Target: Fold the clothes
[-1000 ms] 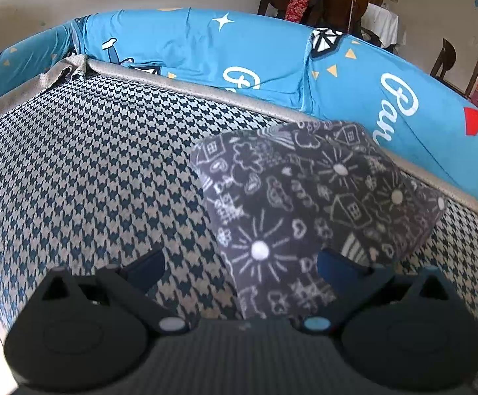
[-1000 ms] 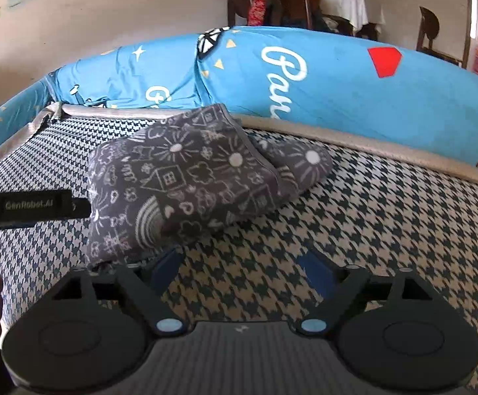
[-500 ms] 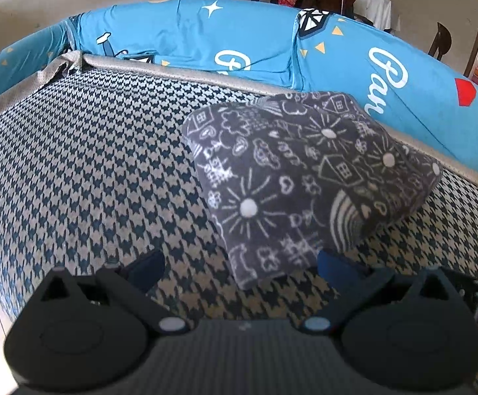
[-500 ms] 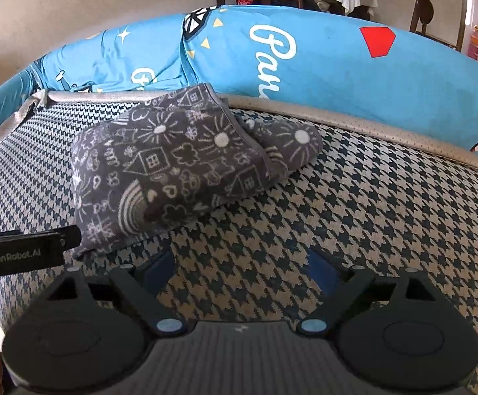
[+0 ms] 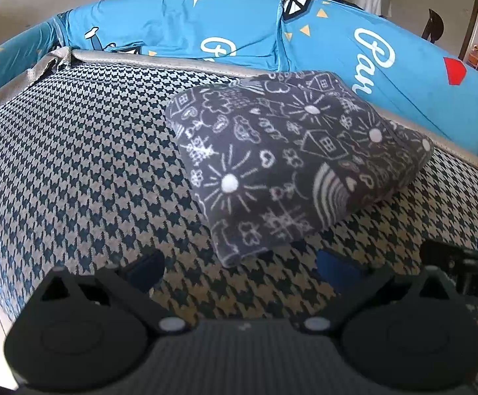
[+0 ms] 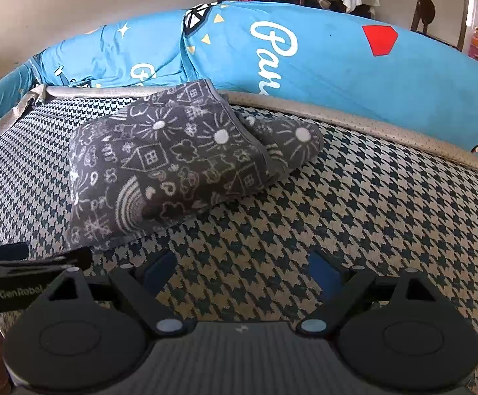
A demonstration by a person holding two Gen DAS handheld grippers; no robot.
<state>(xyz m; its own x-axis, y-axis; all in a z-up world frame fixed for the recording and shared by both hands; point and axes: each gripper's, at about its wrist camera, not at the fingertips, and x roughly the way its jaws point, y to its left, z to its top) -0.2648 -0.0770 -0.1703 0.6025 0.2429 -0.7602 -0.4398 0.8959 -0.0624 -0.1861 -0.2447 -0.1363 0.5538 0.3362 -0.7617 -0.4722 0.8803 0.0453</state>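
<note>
Grey fleece garment, printed with white doodles, lies folded on the houndstooth cushion, its far edge near the blue patterned backrest. Left gripper hovers just before the garment's near corner, fingers apart and empty. Right gripper hovers over bare cushion beside the bundle, fingers likewise apart, holding nothing.
</note>
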